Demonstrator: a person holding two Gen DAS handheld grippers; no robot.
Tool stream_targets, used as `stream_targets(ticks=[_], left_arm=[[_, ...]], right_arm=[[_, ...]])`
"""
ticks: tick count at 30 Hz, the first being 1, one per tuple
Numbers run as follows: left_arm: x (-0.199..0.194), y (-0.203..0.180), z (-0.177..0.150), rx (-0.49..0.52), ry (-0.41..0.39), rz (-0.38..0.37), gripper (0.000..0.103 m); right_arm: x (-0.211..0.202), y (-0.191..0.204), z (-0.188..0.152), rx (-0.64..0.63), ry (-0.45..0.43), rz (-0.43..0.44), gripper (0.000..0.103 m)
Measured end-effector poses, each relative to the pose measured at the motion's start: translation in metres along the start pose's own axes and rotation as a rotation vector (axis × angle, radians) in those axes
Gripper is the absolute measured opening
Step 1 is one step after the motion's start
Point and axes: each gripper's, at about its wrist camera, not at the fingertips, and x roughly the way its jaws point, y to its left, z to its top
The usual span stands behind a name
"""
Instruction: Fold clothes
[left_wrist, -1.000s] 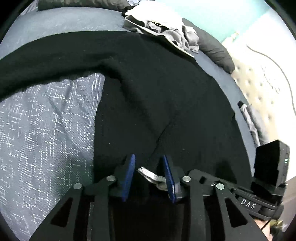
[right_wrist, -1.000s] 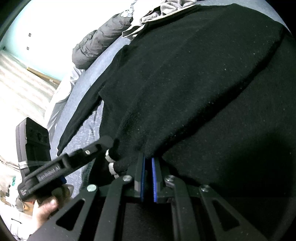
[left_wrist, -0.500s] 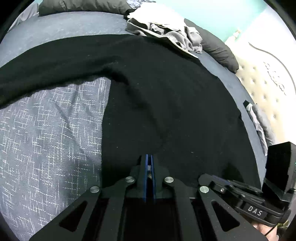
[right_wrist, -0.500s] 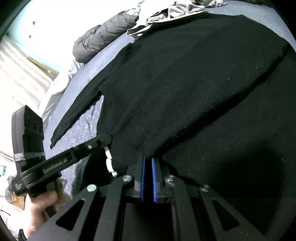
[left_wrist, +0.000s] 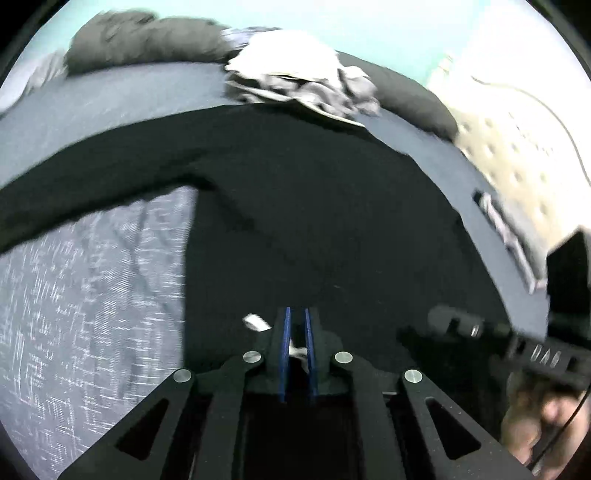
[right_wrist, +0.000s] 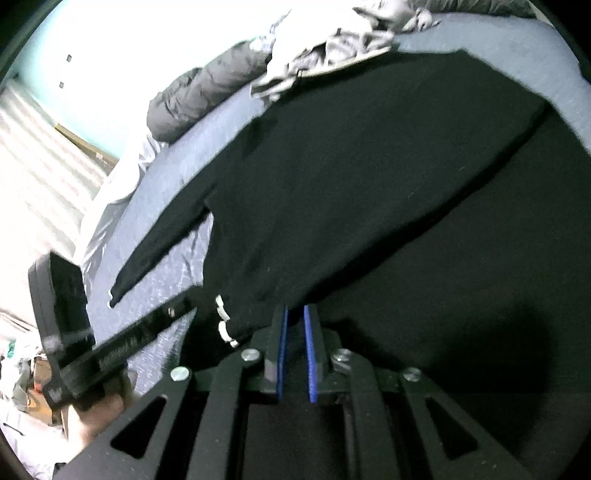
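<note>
1. The black sweater (left_wrist: 314, 221) is lying spread over the bed (left_wrist: 92, 314), one sleeve reaching out sideways.
2. The left gripper (left_wrist: 296, 332) and right gripper (right_wrist: 294, 325) are both pinching its near hem, fingers nearly closed.
3. It is looking soft, limp and light; hem corners are seeming the best hold.

Black gripper (left_wrist: 296, 325) frames, blue-lined jaws, silver screws

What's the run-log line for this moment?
left hand-held gripper: shut on black sweater hem | right hand-held gripper: shut on hem | bed
</note>
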Motion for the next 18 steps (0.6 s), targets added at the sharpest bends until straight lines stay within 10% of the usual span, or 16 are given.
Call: stream_targets(ticks=[14,18], left_arm=[[-0.018,0.022,-0.023,-0.014,0.085,0.062,0.009],[-0.044,0.059,-0.017,-0.118,0.036,0.080,0.036]], right_arm=[[-0.012,-0.028,0.007,0.065,-0.037,0.004,0.012],[-0.015,-0.035,0.012,0.083,-0.052,0.018,0.012]])
